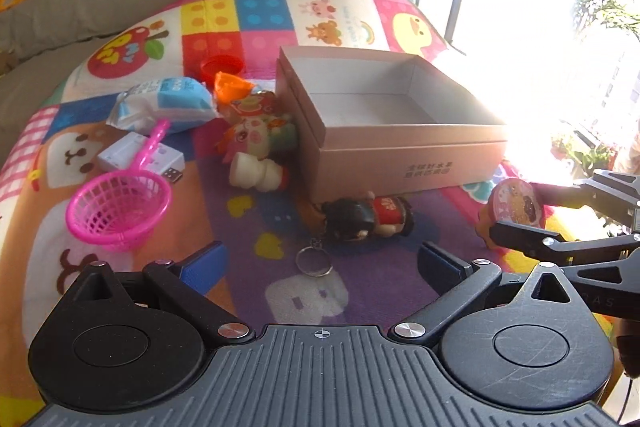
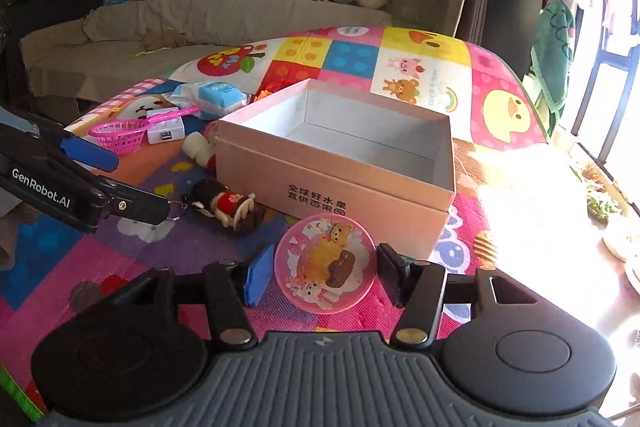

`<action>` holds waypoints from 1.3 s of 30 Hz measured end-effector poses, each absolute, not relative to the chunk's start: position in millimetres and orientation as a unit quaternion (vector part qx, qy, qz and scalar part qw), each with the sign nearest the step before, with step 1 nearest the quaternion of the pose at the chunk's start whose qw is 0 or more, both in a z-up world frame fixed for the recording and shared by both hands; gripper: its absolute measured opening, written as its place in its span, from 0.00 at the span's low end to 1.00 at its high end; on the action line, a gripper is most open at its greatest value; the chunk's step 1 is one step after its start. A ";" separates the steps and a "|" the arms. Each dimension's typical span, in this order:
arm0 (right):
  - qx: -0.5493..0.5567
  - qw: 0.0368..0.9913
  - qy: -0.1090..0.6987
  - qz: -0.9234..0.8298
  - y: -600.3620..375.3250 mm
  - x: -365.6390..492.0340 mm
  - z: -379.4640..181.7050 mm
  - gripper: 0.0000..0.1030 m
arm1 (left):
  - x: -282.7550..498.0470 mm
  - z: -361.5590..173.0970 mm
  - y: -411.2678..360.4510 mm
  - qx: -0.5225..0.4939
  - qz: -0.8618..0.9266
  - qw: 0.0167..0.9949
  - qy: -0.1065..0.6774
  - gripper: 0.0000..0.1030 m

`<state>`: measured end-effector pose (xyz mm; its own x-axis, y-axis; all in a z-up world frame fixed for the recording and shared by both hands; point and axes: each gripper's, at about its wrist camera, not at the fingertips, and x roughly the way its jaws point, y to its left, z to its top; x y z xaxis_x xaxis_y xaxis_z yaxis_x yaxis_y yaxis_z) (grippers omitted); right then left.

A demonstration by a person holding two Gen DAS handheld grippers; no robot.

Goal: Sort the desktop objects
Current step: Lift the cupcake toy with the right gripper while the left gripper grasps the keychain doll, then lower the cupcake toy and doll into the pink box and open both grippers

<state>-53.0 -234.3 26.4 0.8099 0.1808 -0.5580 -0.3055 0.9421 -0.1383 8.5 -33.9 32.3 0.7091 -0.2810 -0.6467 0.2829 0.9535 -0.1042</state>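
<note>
The right gripper (image 2: 318,267) has a round pink tin (image 2: 326,263) with a bear picture standing on edge between its fingers. The dark finger on the right touches the tin's rim, and the blue pad (image 2: 258,277) on the left sits at or just short of the opposite rim; the left wrist view shows the tin lifted between the two fingers, so I judge it gripped. The tin hangs just in front of the near wall of the open cardboard box (image 2: 332,195), which looks empty inside.

The left gripper (image 1: 322,261) holds nothing, its fingers spread wide. Just ahead of them, on the colourful mat covering the desk (image 1: 280,307), lies a small doll keychain (image 1: 366,219), its metal ring (image 1: 314,263) reaching back into the gap between the two fingers. Farther out to the left of these fingers are a pink toy strainer (image 1: 118,205), a white adapter (image 1: 124,155), a tissue pack (image 1: 168,103) and a small white bottle (image 1: 258,173), all still on the mat beside the box.

The step in hand looks like carrying the tin to the box. Next, the right fingers need to rise above the near wall, move forward over the box's floor and release. The left fingers seem placed to close on the keychain afterwards.
</note>
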 end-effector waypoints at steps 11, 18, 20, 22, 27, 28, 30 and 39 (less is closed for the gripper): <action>-0.106 0.940 0.298 0.130 -243.5 -76.3 34.2 0.54 | 41.1 13.4 -82.6 0.041 -0.100 0.929 0.355 0.81; -0.107 0.932 0.307 0.158 -238.5 -84.6 41.7 0.54 | 8.0 17.9 -71.3 0.068 -0.121 0.932 0.336 0.68; -0.097 0.935 0.299 0.164 -242.4 -86.4 53.0 0.54 | -7.5 31.8 -65.4 0.065 -0.145 0.933 0.324 0.68; -0.084 0.943 0.277 0.165 -249.4 -85.4 70.4 0.54 | -14.4 56.3 -62.7 0.064 -0.169 0.940 0.290 0.68; -0.109 0.970 0.183 0.118 -251.6 -61.6 107.9 0.54 | 11.6 126.5 -62.2 0.038 -0.207 0.956 0.205 0.69; -0.110 0.972 0.172 0.111 -251.7 -52.7 112.4 0.54 | 22.7 138.8 -65.6 0.036 -0.208 0.959 0.190 0.69; -0.109 0.978 0.152 0.098 -251.7 -31.1 119.9 0.55 | 43.0 154.0 -72.9 0.035 -0.209 0.963 0.164 0.80; -0.105 0.978 0.160 0.083 -254.3 -2.5 104.1 0.75 | 58.6 125.9 -24.2 0.002 -0.131 0.970 0.204 0.96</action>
<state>-2.5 -254.3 104.1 0.9351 0.1285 -0.3304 -0.1955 0.9644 -0.1782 58.6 -24.2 125.9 0.8824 -0.2530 -0.3967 0.2544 0.9658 -0.0500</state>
